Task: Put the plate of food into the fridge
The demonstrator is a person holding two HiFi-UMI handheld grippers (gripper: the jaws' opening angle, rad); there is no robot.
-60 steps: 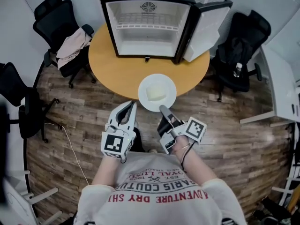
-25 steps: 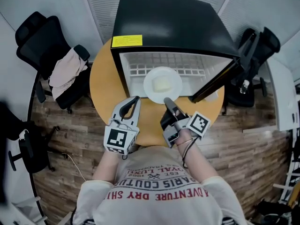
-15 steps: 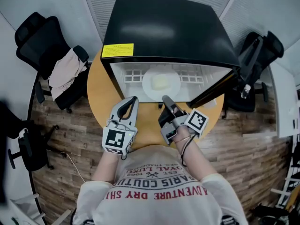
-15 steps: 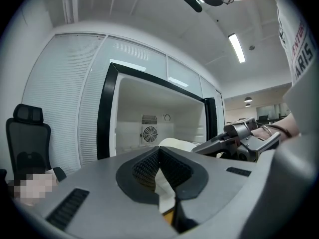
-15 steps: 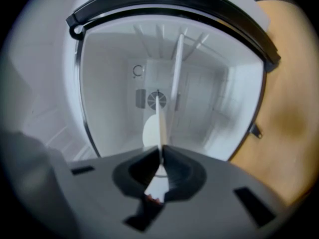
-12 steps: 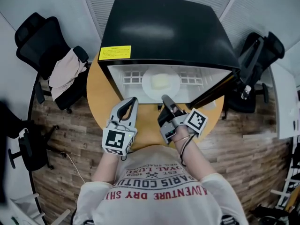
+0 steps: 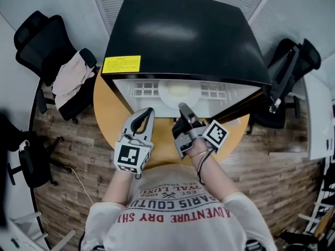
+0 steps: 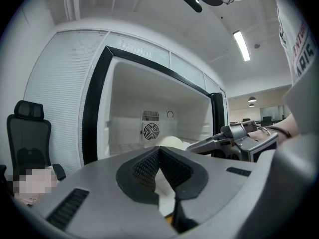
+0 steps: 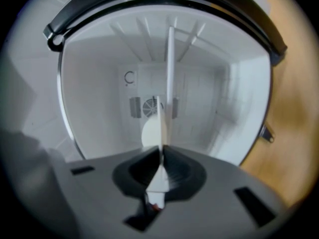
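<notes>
Right gripper (image 7: pixel 182 109) has its jaws pinched tight on the near rim of the white plate (image 7: pixel 165 94), and from the right gripper view the plate runs edge-on straight out from between the pads. A pale lump of food (image 7: pixel 179 90) sits on the plate. The plate is held level inside the open mouth of the fridge (image 7: pixel 183 35), just under its black top, with the wire shelf (image 7: pixel 144 90) showing beside it on either side. I cannot tell whether the plate is resting on anything.

Left gripper (image 7: pixel 148 111) hangs just left of the right one, in front of the fridge opening. Its jaws are closed tip to tip, with nothing between them. From its own view you look into the white interior, with a round fan (image 8: pixel 150 131) on the back wall and the right gripper reaching in from the side.

The fridge stands on a round wooden table (image 7: pixel 107 109), and its door (image 7: pixel 243 102) is swung open to the right. A yellow label (image 7: pixel 121 64) is stuck on the near left corner of the fridge top. A black office chair (image 7: pixel 31 33) with a pale cloth (image 7: pixel 68 80) draped over it stands to the left of the table, and another black chair (image 7: pixel 290 61) stands to the right.
</notes>
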